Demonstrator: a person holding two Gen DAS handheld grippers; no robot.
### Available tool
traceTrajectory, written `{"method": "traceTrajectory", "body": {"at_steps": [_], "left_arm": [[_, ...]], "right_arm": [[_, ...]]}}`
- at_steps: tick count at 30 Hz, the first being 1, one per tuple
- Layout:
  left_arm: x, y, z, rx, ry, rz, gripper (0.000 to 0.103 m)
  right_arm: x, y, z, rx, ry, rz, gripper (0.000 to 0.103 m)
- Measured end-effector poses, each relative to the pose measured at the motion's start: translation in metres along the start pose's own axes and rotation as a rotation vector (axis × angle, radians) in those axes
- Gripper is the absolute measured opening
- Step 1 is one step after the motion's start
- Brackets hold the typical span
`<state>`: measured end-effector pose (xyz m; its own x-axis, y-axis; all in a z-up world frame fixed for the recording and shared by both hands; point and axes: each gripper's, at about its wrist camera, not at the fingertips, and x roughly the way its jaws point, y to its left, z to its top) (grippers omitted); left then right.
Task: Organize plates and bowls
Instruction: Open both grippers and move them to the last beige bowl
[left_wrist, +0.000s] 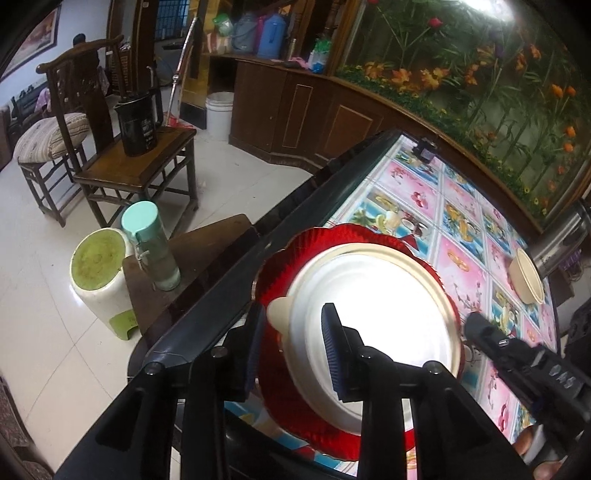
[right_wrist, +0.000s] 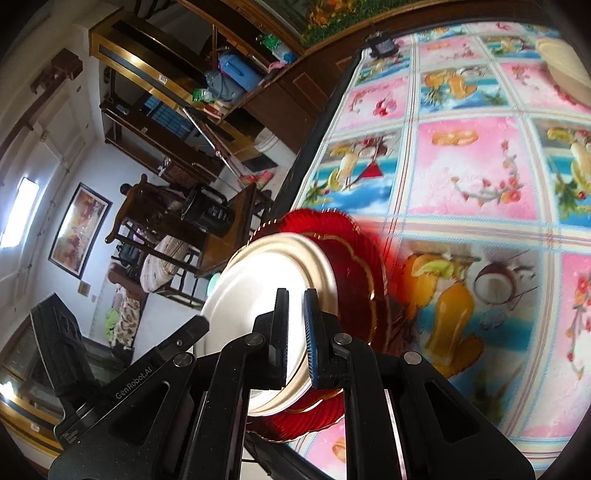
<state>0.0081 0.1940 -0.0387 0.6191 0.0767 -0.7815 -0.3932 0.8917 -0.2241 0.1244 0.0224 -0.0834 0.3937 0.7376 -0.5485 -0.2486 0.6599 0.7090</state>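
Gripping the rim of the white plate with my right gripper, I have its two pads pressed onto the plate's near edge, one on each face. That plate lies on top of the red scalloped plate, and both sit at the near left edge of the table, which is covered with a cloth of pink and blue fruit squares.

From my left gripper the same stack shows: the white plate centred on the red scalloped plate. My left pads stand apart here, astride the left rim of the white plate; the left pad does not seem to press on it. A small cream tab pokes out just left of that rim, between my fingers; what it belongs to I cannot tell. My right gripper comes in from the right and meets the plate's right edge.

Farther right on the table lies a cream bowl, tipped on its side, well apart from the plates. At the far end of the cloth stands a small dark jar.

Left of the table, on a low wooden stand, is a mint-lidded bottle, with a white and green stool beside it on the tiled floor. Beyond them a black kettle sits on a wooden chair.
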Motion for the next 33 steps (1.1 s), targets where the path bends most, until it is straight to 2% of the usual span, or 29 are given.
{"method": "traceTrajectory", "body": {"at_steps": [4,8,10,12,14,15,17,21,22,23,25,29,33], "left_arm": [[-0.004,0.006,0.001,-0.029,-0.004,-0.007,0.031],[-0.022,-0.008,0.007,-0.008,-0.064,-0.012,0.032],[-0.030,-0.023,0.008,0.019,-0.092,-0.031,0.038],[-0.038,-0.049,0.011,0.067,-0.108,-0.078,0.056],[-0.041,-0.082,0.013,0.120,-0.112,-0.127,0.066],[-0.040,-0.097,0.015,0.148,-0.109,-0.138,0.067],[-0.032,-0.137,0.017,0.208,-0.073,-0.176,0.069],[0.001,-0.205,0.022,0.260,0.046,-0.268,0.070],[0.011,-0.220,0.022,0.267,0.069,-0.276,0.070],[0.020,-0.236,0.024,0.272,0.087,-0.283,0.070],[0.040,-0.265,0.029,0.267,0.111,-0.281,0.070],[0.073,-0.321,0.041,0.278,0.136,-0.261,0.070],[0.111,-0.365,0.043,0.303,0.174,-0.236,0.070]], "right_arm": [[-0.016,-0.015,0.010,0.044,-0.045,0.017,0.010],[-0.033,-0.037,0.021,0.095,-0.084,0.007,0.010],[-0.042,-0.051,0.027,0.125,-0.098,0.003,0.010],[-0.054,-0.069,0.035,0.155,-0.117,-0.016,0.010],[-0.069,-0.089,0.045,0.185,-0.136,-0.033,0.010],[-0.075,-0.096,0.048,0.194,-0.145,-0.037,0.010],[-0.100,-0.120,0.061,0.218,-0.187,-0.064,0.014],[-0.150,-0.158,0.087,0.247,-0.278,-0.114,0.014],[-0.164,-0.168,0.093,0.252,-0.299,-0.130,0.016],[-0.179,-0.181,0.102,0.258,-0.315,-0.150,0.024],[-0.198,-0.200,0.113,0.283,-0.335,-0.162,0.035],[-0.228,-0.242,0.140,0.331,-0.355,-0.196,0.035],[-0.228,-0.282,0.162,0.413,-0.327,-0.185,0.035]]}}
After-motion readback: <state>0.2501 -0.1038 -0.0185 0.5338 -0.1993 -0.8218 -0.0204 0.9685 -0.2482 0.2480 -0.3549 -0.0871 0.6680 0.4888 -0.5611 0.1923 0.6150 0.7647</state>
